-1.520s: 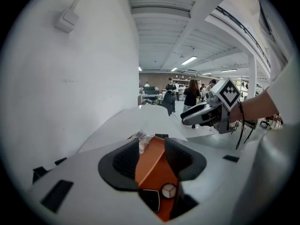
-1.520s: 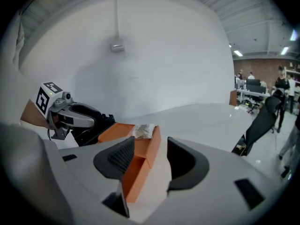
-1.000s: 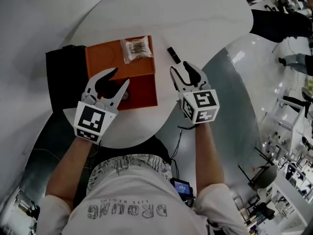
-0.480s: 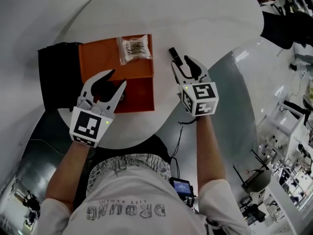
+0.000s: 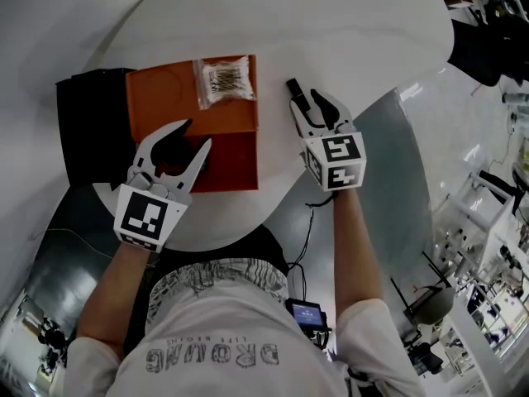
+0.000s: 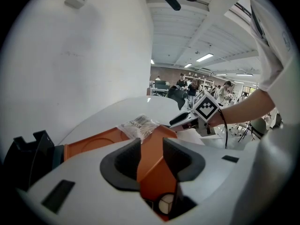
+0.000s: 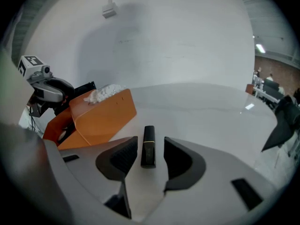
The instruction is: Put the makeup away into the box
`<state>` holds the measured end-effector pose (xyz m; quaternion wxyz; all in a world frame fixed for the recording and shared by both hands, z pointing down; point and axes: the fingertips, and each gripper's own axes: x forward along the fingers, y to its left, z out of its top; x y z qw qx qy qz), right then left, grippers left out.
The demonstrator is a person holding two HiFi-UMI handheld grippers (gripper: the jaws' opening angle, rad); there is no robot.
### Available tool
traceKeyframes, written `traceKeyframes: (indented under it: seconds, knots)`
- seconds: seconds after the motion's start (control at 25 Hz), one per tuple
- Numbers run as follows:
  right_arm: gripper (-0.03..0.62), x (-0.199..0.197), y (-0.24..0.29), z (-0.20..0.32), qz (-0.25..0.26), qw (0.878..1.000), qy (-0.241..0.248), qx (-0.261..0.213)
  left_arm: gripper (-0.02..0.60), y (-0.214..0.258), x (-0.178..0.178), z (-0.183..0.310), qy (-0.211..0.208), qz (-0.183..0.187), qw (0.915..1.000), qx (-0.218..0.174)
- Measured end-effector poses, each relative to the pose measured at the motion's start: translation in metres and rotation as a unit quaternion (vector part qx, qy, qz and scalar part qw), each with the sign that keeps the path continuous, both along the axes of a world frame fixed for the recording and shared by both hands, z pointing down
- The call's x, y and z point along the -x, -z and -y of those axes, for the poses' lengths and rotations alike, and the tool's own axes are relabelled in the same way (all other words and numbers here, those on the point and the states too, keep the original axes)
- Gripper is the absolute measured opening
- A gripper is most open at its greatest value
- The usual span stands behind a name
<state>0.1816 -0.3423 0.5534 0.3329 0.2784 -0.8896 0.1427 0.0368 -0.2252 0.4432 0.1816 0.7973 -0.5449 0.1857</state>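
Head view looks down on a white round table (image 5: 355, 31). Its far half is bare and gives wide room beyond the grippers. Its near rim curves just under both hands, so little surface lies on that side. A dark, blocky black thing (image 5: 87, 131) sits at the table's left rim, touching the left side of the open orange rectangular box (image 5: 161, 106). The box's flat lid lies back toward the far side and its dark red inside faces up near the rim. A clear plastic bag of small brown pieces (image 5: 223, 79) rests on the lid's right end.

The left gripper (image 6: 151, 144) hangs over the box's open inside with its jaws apart. An orange edge of the box shows in the gap, but nothing is clamped. A small pale round item (image 6: 165, 203) lies low inside the box.

The right gripper (image 7: 150, 143) is down at the table just right of the box, jaws spread. A slim black lipstick tube with a gold band (image 7: 148, 146) lies flat on the table between the pads, with a gap at each side. The tube is outside the box, just off its right wall.

Grey floor surrounds the table, a plain white wall stands behind it, and cluttered benches fill the right.
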Motion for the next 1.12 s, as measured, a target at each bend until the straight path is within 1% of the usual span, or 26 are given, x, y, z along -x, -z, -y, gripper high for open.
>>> traceKeyframes:
  seconds: [0.32, 0.64, 0.88, 1.0, 1.12]
  knots:
    - [0.176, 0.004, -0.005, 0.011, -0.001, 1.0, 0.009, 0.001, 0.163, 0.001, -0.005, 0.01, -0.001, -0.003, 1.0, -0.006]
    - [0.166, 0.013, -0.009, 0.005, -0.012, 1.0, 0.016, -0.005, 0.16, -0.001, 0.0, 0.004, 0.0, -0.004, 1.0, -0.002]
    - [0.143, 0.014, -0.008, 0.003, -0.034, 0.999, 0.022, -0.015, 0.156, -0.002, 0.0, 0.001, 0.001, -0.004, 1.0, 0.001]
    - [0.117, 0.014, -0.006, 0.008, -0.036, 0.999, 0.016, -0.019, 0.155, -0.005, 0.002, 0.001, 0.001, -0.003, 1.0, 0.004]
    - [0.11, 0.015, -0.005, 0.008, -0.037, 0.999, 0.017, -0.019, 0.153, -0.004, 0.002, 0.0, 0.001, -0.002, 1.0, 0.003]
